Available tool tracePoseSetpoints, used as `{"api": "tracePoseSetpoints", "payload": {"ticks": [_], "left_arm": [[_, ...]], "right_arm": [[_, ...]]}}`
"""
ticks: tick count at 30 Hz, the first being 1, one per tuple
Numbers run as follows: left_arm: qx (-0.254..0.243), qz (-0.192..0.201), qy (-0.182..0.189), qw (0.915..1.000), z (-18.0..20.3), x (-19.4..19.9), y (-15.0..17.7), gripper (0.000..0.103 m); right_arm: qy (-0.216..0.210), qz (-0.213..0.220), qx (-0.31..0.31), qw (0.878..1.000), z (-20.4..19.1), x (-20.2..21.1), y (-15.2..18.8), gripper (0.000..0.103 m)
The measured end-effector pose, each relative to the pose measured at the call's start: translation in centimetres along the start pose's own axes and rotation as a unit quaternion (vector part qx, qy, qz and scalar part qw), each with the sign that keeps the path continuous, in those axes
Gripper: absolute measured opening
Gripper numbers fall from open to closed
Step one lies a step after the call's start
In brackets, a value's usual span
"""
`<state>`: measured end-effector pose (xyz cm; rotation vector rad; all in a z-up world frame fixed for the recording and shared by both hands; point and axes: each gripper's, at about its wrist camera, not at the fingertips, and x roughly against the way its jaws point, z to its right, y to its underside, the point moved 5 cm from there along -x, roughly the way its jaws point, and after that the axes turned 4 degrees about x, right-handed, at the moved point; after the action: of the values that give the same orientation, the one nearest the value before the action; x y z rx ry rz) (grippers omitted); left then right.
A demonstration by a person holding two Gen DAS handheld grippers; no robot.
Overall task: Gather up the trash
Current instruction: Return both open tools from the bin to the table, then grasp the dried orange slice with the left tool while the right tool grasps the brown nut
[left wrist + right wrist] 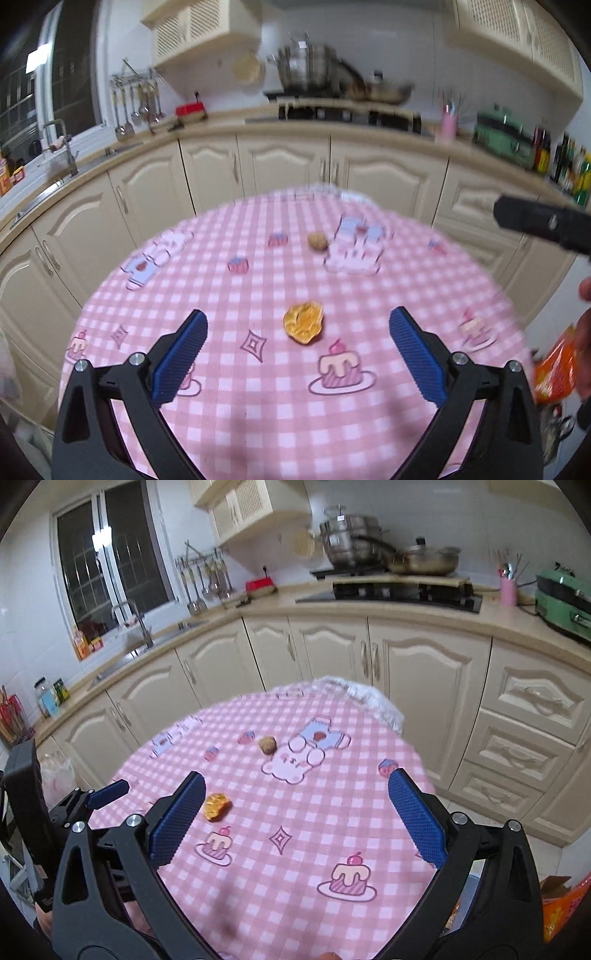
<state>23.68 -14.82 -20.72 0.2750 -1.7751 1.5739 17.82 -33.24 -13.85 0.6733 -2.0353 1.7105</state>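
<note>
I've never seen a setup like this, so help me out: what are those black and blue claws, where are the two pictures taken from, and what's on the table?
No robot: a person carries two hand-held grippers, each with a camera looking along its blue-padded fingers. One picture is from the left gripper, the other from the right gripper. Both are open and hold nothing. On the pink checked tablecloth lie an orange peel piece and a small brown walnut-like lump.
</note>
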Motion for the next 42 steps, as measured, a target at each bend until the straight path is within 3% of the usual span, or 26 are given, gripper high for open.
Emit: {"api": "tracePoseSetpoints", "payload": {"ticks": [3,8,10,11,12,13,16,19,22,23,24,30,36,39,42], "left_arm": [[-0.012,-0.035,-0.006,0.9993,0.1,-3.2,0.5,0.097],[0.012,-0.085,-0.008,0.9963,-1.2,-7.7,0.9,0.093],[0.016,-0.107,0.011,0.9941,-1.3,-8.8,1.4,0.068],[0.017,-0.104,0.015,0.9943,-1.2,-8.7,1.3,0.065],[0.018,-0.101,0.026,0.9944,-1.2,-8.6,1.2,0.044],[0.017,-0.099,0.027,0.9945,-1.1,-8.6,1.1,0.034],[0.027,-0.095,0.043,0.9942,-1.3,-8.3,1.1,0.032],[0.074,-0.089,0.065,0.9911,-2.7,-8.2,1.1,0.032],[0.114,-0.078,0.069,0.9881,-4.1,-7.9,1.0,0.032],[0.118,-0.073,0.067,0.9881,-4.2,-7.7,1.0,0.032],[0.12,-0.067,0.065,0.9883,-4.3,-7.5,1.0,0.032],[0.113,-0.039,0.053,0.9914,-4.3,-6.5,0.7,0.032],[0.102,-0.012,0.044,0.9937,-4.3,-5.5,0.2,0.032],[0.082,0.007,0.029,0.9962,-3.3,-4.5,-0.2,0.032],[0.078,0.017,0.039,0.9961,-1.8,-2.9,-0.9,0.032]], "right_arm": [[0.0,-0.022,-0.003,1.0,0.6,-2.7,0.3,0.097],[0.004,-0.06,0.008,0.998,0.9,-6.9,0.4,0.097],[0.001,-0.078,0.015,0.997,0.7,-8.9,0.2,0.097],[-0.001,-0.085,0.021,0.996,0.4,-10.2,0.1,0.097],[-0.002,-0.092,0.028,0.995,0.1,-11.3,-0.2,0.097],[-0.004,-0.099,0.033,0.995,-0.3,-12.4,-0.3,0.097],[-0.019,-0.116,0.044,0.992,-1.8,-15.9,-0.8,0.097],[-0.024,-0.14,0.061,0.988,-3.7,-19.7,-1.1,0.078],[0.008,-0.145,0.101,0.984,-5.0,-21.6,-1.0,0.047],[0.009,-0.143,0.1,0.985,-5.1,-21.5,-1.1,0.03],[-0.003,-0.145,0.091,0.985,-5.2,-21.3,-1.1,0.021],[-0.012,-0.115,0.069,0.991,-4.3,-16.7,-0.7,0.021],[-0.023,-0.071,0.039,0.996,-2.4,-9.3,-0.7,0.021],[-0.023,-0.051,0.033,0.998,-1.3,-5.7,-0.5,0.021],[-0.029,-0.032,0.019,0.999,-0.1,-2.6,-0.6,0.021]]}}
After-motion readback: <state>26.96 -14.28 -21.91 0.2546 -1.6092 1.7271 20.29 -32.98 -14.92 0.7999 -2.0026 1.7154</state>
